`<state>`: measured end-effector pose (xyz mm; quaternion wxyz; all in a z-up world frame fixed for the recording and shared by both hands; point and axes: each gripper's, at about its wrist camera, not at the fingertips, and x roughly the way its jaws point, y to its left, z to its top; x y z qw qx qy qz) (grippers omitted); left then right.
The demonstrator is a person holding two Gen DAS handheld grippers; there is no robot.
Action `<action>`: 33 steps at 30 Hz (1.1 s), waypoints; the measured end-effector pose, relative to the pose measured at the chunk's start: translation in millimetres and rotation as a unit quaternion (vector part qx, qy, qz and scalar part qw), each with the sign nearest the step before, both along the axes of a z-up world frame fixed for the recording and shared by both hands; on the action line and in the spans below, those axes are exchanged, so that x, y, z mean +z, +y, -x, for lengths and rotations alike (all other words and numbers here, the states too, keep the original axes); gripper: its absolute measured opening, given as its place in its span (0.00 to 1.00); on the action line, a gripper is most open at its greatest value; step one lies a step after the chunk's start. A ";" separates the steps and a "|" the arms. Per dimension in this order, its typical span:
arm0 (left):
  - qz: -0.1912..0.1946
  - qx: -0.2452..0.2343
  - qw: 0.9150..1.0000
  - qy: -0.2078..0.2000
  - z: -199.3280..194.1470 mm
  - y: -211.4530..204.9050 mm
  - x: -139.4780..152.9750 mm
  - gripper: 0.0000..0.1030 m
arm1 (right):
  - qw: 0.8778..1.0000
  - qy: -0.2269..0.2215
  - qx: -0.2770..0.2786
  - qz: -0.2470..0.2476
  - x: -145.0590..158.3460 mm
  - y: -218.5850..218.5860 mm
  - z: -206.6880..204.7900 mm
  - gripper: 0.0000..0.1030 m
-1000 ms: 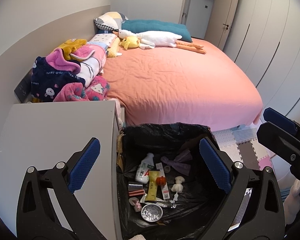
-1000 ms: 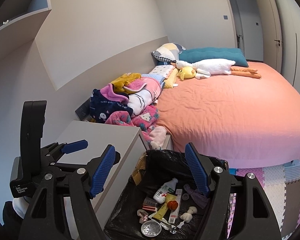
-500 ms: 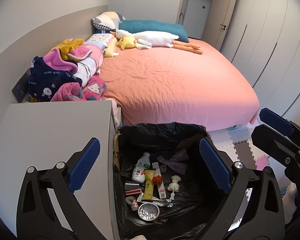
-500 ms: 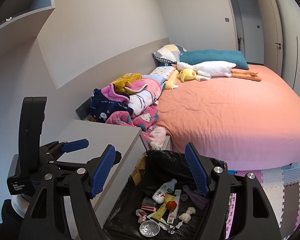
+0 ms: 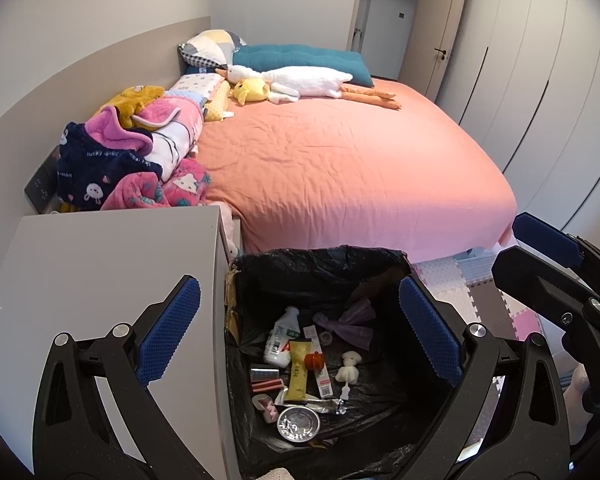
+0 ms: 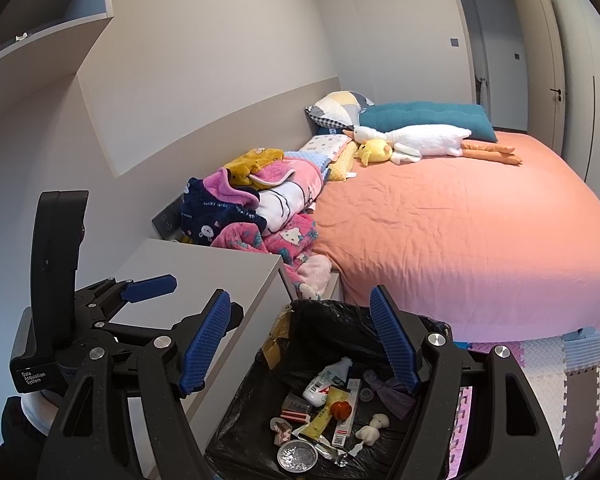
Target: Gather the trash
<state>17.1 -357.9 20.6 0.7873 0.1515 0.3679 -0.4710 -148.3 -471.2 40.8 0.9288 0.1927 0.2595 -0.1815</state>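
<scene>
**Both tongs empty over the bin**

Left gripper (image 5: 295, 332) and right gripper (image 6: 300, 340) hung open, holding nothing, above the lined bin (image 5: 320, 264) beside the bedside cabinet (image 5: 99, 264). Trash (image 5: 300, 364) lay inside. Judgement: scan for remaining litter first.

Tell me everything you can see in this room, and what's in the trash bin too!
bin: 1, black bag liner, floor between nightstand and bed
bottle: 1, white, in bin
yellow sachet: 1, in bin
foil cup: 1, silver, in bin
purple wrapper: 1, in bin
nightstand: 1, grey, left of bin
bed: 1, orange sheet
clothes pile: 1, pink, navy, yellow, on bed's left edge
goose toy: 1, white, near pillows
duck toy: 1, yellow, beside goose
teal pillow: 1, head of bed
foam mat: pink and grey tiles, floor
left hand-held gripper: 1, black, blue pads, open over bin
right hand-held gripper: 1, same, open
</scene>
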 end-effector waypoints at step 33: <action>0.025 -0.001 1.000 -0.009 2.6 -1.2 0.9 0.94 | 1.000 -0.001 -0.003 0.001 1.0 -5.3 7.3 0.71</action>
